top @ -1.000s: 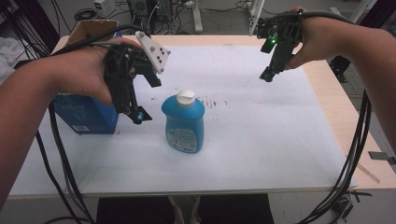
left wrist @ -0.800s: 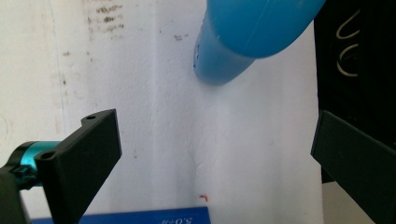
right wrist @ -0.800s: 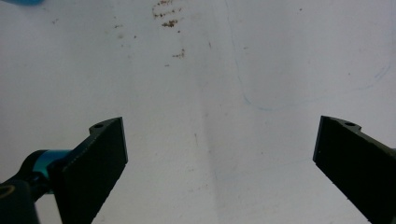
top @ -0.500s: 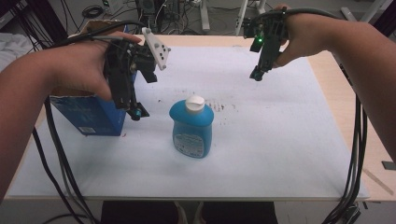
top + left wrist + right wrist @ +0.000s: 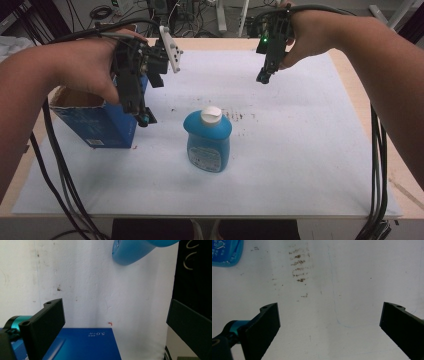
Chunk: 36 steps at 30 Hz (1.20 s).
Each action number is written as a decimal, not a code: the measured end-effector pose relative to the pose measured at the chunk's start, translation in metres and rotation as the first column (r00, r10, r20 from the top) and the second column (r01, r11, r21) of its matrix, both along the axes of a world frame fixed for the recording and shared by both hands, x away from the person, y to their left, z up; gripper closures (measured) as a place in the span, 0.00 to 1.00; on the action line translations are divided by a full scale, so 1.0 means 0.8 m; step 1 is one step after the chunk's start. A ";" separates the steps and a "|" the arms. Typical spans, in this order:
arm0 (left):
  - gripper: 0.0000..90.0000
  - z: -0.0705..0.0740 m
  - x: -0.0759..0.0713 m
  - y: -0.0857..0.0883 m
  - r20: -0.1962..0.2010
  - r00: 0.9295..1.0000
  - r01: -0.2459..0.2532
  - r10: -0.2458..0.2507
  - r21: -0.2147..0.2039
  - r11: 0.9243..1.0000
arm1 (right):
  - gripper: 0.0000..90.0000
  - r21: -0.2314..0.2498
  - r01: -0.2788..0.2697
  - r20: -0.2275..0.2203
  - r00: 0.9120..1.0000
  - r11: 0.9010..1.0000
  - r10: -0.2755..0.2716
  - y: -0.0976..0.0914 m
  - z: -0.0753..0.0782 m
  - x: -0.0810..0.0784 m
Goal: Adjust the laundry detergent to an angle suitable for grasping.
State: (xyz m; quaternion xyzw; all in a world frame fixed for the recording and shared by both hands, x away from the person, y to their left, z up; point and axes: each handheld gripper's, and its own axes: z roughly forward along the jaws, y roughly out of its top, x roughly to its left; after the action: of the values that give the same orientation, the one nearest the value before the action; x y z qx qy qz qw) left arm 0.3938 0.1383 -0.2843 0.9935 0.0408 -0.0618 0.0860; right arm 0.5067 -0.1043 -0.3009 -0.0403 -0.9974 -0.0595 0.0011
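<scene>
As the blue detergent bottle (image 5: 208, 140) stands free, the left hand-held gripper (image 5: 144, 119) beside it, above the blue carton (image 5: 95, 124), gapes empty; the right hand-held gripper (image 5: 263, 78) beyond it, likewise.

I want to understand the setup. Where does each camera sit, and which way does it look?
High view: above the table, looking forward and down; both forearms, left gripper, right gripper.
Left gripper view: on that gripper, over the blue box; open jaws.
Right gripper view: over the stained sheet; open jaws.
All share the blue bottle.
</scene>
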 end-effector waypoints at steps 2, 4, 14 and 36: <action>0.02 -0.001 -0.001 -0.001 -0.001 1.000 0.003 -0.003 0.019 1.000 | 0.02 -0.002 0.009 -0.004 1.000 1.000 -0.009 0.000 0.000 0.002; 0.02 -0.002 -0.001 -0.001 0.002 1.000 0.006 -0.006 0.026 1.000 | 0.02 -0.004 0.012 -0.006 1.000 1.000 -0.012 -0.001 -0.002 0.004; 0.02 -0.009 -0.005 -0.004 -0.015 1.000 0.009 -0.008 0.067 0.998 | 0.02 -0.012 0.013 -0.006 1.000 1.000 -0.013 0.000 -0.003 0.003; 0.02 -0.007 -0.008 -0.009 -0.011 1.000 -0.010 0.011 0.078 0.997 | 0.02 -0.001 -0.005 0.018 1.000 1.000 0.005 -0.002 0.004 -0.005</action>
State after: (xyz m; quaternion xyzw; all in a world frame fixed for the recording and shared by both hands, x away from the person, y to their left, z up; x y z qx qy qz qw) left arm 0.3871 0.1314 -0.2897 0.9956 0.0488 -0.0652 0.0471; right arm 0.5024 -0.1059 -0.2980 -0.0374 -0.9975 -0.0594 -0.0080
